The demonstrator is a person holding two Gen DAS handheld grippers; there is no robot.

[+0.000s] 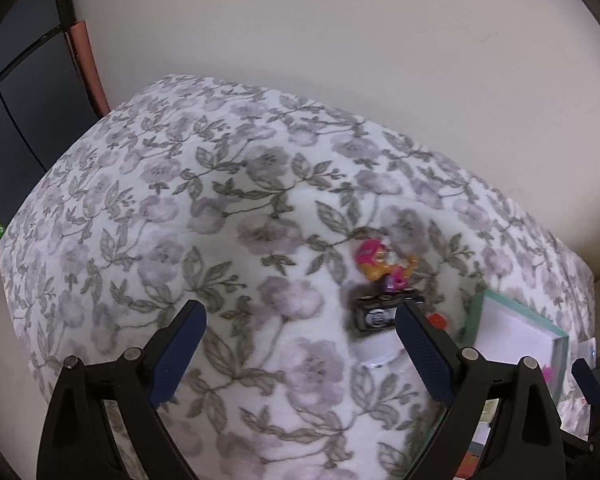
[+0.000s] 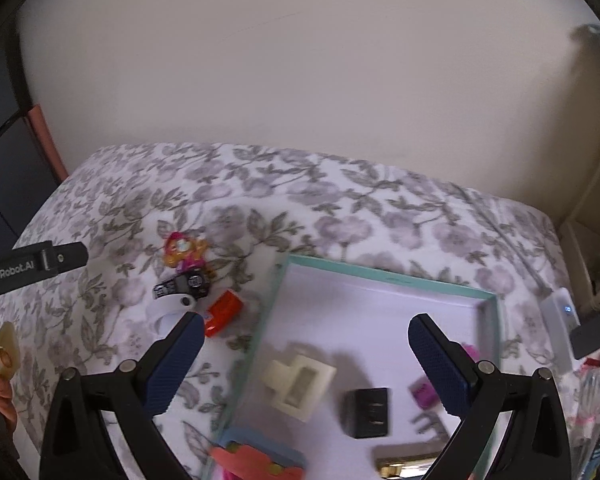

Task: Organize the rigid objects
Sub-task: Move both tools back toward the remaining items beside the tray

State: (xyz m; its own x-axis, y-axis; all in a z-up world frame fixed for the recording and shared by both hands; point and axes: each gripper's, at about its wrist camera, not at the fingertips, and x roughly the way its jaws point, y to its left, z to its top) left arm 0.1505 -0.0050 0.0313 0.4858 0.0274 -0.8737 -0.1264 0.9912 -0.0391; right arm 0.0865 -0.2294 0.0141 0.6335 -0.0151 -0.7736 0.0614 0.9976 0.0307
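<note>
A teal-rimmed white tray (image 2: 384,278) lies on a floral blanket; it also shows in the left wrist view (image 1: 562,336). Inside it are a cream block (image 2: 300,384), a black adapter (image 2: 368,412), a purple piece (image 2: 424,394) and a coral toy (image 2: 252,460). Left of the tray lie a pink-orange figure (image 2: 184,254), a black block (image 2: 184,284), a white piece (image 2: 170,310) and a red block (image 2: 224,312). My right gripper (image 2: 306,344) is open above the tray. My left gripper (image 1: 302,334) is open above the blanket, left of the black block (image 1: 374,316) and the figure (image 1: 380,262).
The floral blanket (image 1: 180,220) covers a bed against a cream wall. A white power bank (image 2: 560,312) and clutter lie at the right edge. The left gripper's body (image 2: 28,266) reaches in at the left of the right wrist view. A dark cabinet (image 1: 16,100) stands far left.
</note>
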